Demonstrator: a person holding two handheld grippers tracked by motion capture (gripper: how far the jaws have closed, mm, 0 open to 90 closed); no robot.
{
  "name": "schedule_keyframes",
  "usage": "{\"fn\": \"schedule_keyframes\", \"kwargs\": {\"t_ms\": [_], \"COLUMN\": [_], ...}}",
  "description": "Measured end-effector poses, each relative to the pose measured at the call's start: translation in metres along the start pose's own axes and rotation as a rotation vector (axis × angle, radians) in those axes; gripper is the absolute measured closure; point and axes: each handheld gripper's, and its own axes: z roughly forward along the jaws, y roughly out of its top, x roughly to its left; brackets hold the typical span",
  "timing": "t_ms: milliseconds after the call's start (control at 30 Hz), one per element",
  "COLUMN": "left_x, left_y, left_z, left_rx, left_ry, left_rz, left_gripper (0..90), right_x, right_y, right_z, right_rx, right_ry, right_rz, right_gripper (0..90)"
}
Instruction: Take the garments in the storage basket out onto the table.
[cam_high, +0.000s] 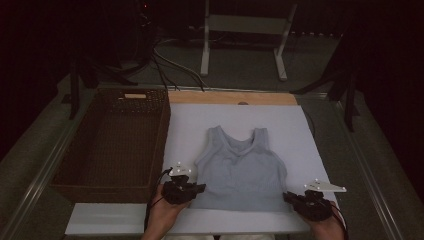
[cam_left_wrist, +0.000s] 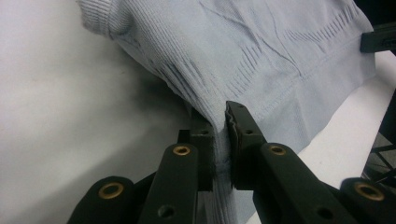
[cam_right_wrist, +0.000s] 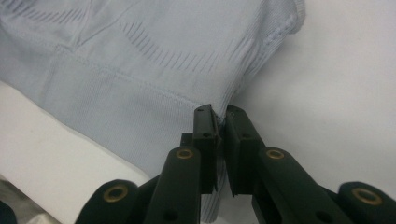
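While the top lies flat on the white board just right of the basket, you have your left gripper pinching its near hem corner on the basket side, and your right gripper pinching the far-side corner, fingers closed on cloth. Grasping looks done; folding and binning remain.

The tank top is ribbed knit cloth; the basket looks woven wicker; the board is matt white.
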Motion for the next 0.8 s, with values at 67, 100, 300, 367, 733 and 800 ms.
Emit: {"fn": "schedule_keyframes", "kwargs": {"t_ms": [67,100,300,367,733,800], "left_x": [-0.001,-0.002,-0.008,-0.009,-0.010,-0.009], "left_y": [0.000,0.000,-0.002,-0.004,-0.006,-0.005], "left_z": [0.001,0.002,0.005,0.005,0.000,0.000], "left_rx": [0.001,0.002,0.022,0.024,-0.053,-0.071], "left_ry": [-0.003,-0.006,-0.020,-0.029,-0.001,0.005], "left_rz": [0.001,-0.001,0.009,0.005,0.052,0.044], "left_gripper": [84.2,84.2,84.2,84.2,54.6,48.8], "right_x": [-0.001,-0.001,-0.005,-0.005,-0.013,-0.014], "right_y": [-0.002,-0.003,-0.008,-0.010,-0.014,-0.014], "right_z": [-0.002,-0.003,-0.009,-0.011,-0.011,-0.012], "right_rx": [0.002,0.002,0.001,0.003,-0.029,-0.043], "right_ry": [-0.001,-0.002,-0.006,-0.005,-0.025,-0.022], "right_rz": [0.005,0.005,0.023,0.027,0.052,0.059], "right_gripper": [84.0,84.0,84.1,84.1,62.4,54.9]}}
